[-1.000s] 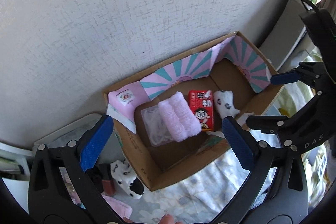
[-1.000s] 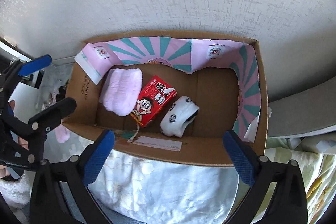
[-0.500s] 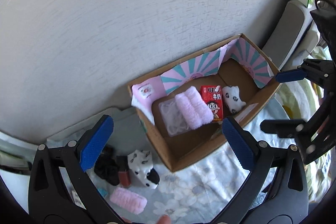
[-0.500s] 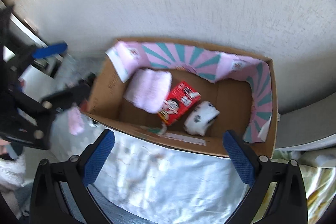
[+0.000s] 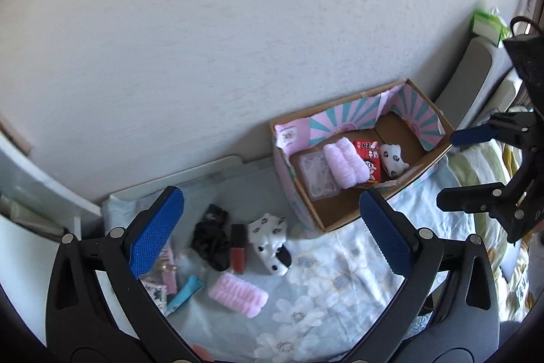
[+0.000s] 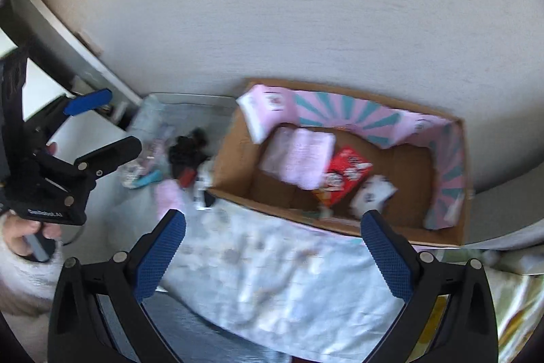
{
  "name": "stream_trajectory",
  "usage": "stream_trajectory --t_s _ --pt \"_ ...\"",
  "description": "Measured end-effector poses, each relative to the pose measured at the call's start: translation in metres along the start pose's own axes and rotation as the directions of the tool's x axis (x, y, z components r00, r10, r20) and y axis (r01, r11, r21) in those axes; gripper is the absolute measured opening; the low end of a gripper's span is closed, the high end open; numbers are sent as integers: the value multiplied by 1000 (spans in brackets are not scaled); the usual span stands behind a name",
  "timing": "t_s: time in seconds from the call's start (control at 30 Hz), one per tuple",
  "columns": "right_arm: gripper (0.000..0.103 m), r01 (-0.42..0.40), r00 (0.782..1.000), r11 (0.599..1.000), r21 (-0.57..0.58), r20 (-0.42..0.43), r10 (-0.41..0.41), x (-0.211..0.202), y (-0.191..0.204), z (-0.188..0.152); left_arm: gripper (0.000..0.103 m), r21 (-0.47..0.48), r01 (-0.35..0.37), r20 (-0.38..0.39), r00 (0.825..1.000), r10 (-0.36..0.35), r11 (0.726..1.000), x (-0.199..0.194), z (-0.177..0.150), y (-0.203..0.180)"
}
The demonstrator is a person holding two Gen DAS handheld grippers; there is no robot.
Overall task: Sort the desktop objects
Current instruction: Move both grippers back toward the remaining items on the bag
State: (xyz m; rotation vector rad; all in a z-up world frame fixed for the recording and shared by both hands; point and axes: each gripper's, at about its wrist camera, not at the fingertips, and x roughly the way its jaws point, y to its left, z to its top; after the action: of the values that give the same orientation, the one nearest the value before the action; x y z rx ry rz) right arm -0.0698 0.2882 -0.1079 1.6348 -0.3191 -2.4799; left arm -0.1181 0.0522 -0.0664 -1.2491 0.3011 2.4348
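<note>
A: What's nearest the left tool (image 5: 272, 237)?

B: Its two blue-padded fingers stand wide apart with nothing between them. Just beyond them, on the floral cloth (image 5: 326, 291), lies a pink fluffy roll (image 5: 238, 294). A teal tube (image 5: 185, 292) is to its left.

A: And a bit further?

B: A red lipstick-like tube (image 5: 238, 249), a black scrunchie-like bundle (image 5: 211, 235) touching its left side, and a white sock with black spots (image 5: 270, 238) just to its right. Some small packets sit partly hidden behind the left finger.

A: The right tool (image 6: 272, 252)?

B: Also spread wide and holding nothing, above the same cloth; that view is blurred. The left tool shows at its left edge, gripped by a hand (image 6: 23, 235) in a fluffy sleeve.

A: Then the box?

B: A cardboard box (image 5: 343, 220) with pink and teal lining stands beyond the loose things, against the wall (image 5: 238, 22). In it, left to right: a clear packet (image 5: 314, 174), a pink fluffy roll, a red carton (image 5: 369, 155) and a second spotted sock (image 5: 392, 159), side by side.

A: Beyond that?

B: A green tissue pack (image 5: 488, 24) on a grey ledge at the far right.
</note>
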Motion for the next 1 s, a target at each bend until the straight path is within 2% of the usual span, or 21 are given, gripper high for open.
stream_trajectory --t_s 0.17,0.27,0.37,0.47,0.57,0.63,0.73,0.83,1.0 --pt "103 -8 1000 999 -48 19 9 -2 25 2 103 -63 -22 21 1000 24 998 -19 -11 29" --pt "103 -46 998 997 -59 32 48 -1 38 5 103 -117 -16 42 999 21 993 -28 -22 50" --pt "103 -59 997 997 -44 44 61 3 46 8 103 -155 -31 25 999 35 987 -28 -32 69" --pt "103 -19 996 999 -26 84 21 1 55 10 103 -190 -41 8 999 44 981 -27 -43 87" --pt "103 -57 985 997 -49 158 64 -10 69 13 103 -212 -65 0 998 66 975 -26 -52 100" --pt "103 -72 981 994 -77 174 84 -11 80 16 103 -217 -91 -8 996 92 972 -26 -57 106" --pt "103 -38 986 994 -103 157 54 -4 91 19 103 -231 -95 -9 995 95 968 -24 -64 116" --pt "103 23 987 991 -129 162 -2 2 104 16 103 -265 -52 22 998 60 963 -26 -72 128" --pt "103 60 983 973 -221 184 -19 13 134 2 103 -289 -60 -19 998 57 956 -9 -75 143"
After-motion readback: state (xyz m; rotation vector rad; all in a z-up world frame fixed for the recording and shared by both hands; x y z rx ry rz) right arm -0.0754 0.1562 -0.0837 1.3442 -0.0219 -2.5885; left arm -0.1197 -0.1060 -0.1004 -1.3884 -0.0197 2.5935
